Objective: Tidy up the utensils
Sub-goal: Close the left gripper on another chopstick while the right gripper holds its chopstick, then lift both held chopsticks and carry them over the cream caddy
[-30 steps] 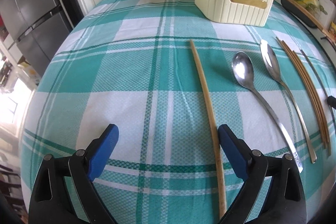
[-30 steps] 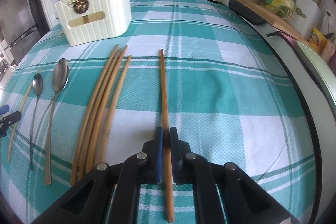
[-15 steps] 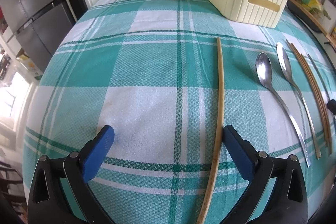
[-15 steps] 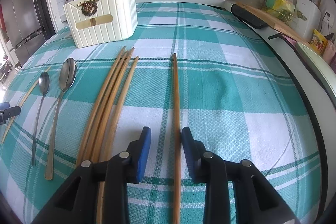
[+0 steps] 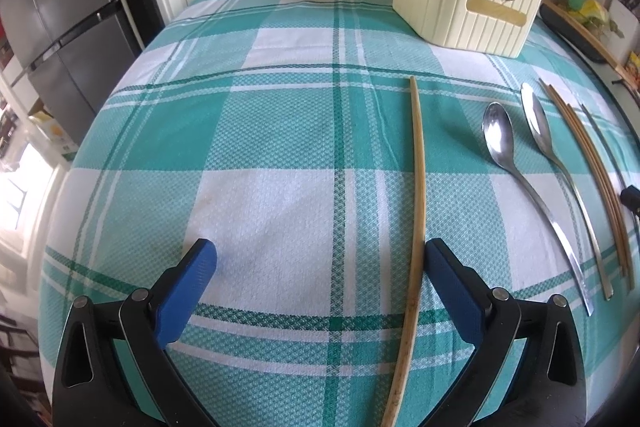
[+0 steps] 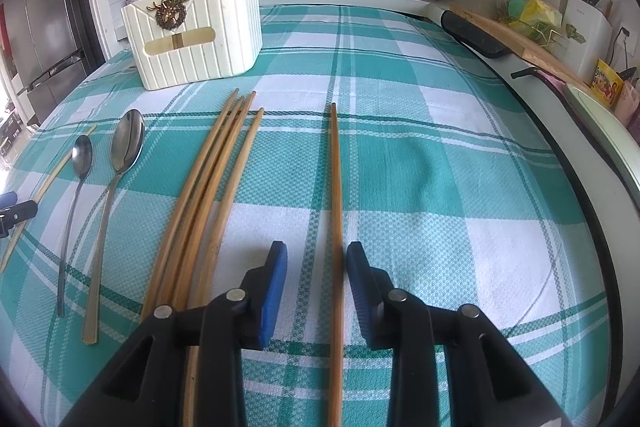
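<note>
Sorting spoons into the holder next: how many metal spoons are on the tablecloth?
2, side by side left of the chopstick bundle: the smaller spoon on the outside, the larger spoon nearer the bundle.

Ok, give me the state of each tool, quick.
Left tool: open, holding nothing; pale chopstick lies beside its right finger.
Right tool: open, holding nothing; single chopstick lies between its fingers.

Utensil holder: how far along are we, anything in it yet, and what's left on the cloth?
Done: little. Only one or two sticks poke out behind the cream utensil holder.
In hand: nothing. The right gripper is open around a single chopstick; the left gripper is open, a pale chopstick against its right finger.
Left: both of those, the bundle of four chopsticks and two spoons on the tablecloth.
</note>
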`<state>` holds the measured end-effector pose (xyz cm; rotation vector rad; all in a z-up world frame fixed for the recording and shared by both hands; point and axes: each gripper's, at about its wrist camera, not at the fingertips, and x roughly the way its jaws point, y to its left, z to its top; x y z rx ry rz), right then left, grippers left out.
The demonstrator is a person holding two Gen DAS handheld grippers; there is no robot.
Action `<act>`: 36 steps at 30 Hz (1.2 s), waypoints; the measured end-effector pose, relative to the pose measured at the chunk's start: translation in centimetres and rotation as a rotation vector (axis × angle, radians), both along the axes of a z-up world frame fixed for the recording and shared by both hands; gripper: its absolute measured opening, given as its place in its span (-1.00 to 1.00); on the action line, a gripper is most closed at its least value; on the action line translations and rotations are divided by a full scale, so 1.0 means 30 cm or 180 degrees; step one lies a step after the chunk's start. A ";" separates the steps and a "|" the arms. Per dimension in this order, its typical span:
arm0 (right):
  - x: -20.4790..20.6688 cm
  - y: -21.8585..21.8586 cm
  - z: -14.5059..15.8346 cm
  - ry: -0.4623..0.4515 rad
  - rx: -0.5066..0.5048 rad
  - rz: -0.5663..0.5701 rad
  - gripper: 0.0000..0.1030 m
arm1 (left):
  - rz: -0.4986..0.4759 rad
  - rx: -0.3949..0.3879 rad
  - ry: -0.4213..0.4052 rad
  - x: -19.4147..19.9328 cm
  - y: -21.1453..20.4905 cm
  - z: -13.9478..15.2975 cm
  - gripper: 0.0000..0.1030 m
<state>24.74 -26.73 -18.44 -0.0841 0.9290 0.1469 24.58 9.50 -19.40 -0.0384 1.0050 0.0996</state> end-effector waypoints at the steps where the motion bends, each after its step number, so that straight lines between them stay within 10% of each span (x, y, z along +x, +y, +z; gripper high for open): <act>1: 0.000 -0.001 0.000 0.0000 0.0001 0.0000 -0.39 | 0.0000 -0.0001 -0.0008 0.000 0.000 0.000 0.99; 8: 0.020 -0.013 0.003 0.0083 0.0079 0.0090 -0.33 | -0.0042 -0.0020 0.0078 0.021 0.005 0.002 0.99; 19: 0.244 -0.037 0.021 0.1013 0.0203 0.0731 -0.25 | -0.0599 0.0045 0.0662 0.231 -0.033 0.021 0.83; 25: 0.413 0.000 0.008 0.1095 0.0037 0.0677 -0.28 | -0.0864 0.0031 0.0778 0.354 -0.104 0.043 0.11; 27: 0.469 0.023 0.005 0.1052 0.0011 0.0631 -0.41 | -0.0975 0.0149 0.0757 0.383 -0.149 0.054 -0.87; 30: 0.534 0.044 -0.003 0.0971 -0.0050 0.0518 -0.89 | -0.1017 0.0307 0.0645 0.406 -0.193 0.058 -0.91; 36: 0.465 -0.014 0.176 0.0498 0.0641 0.0343 -0.89 | -0.0906 -0.0075 -0.0033 0.296 -0.108 0.259 -0.91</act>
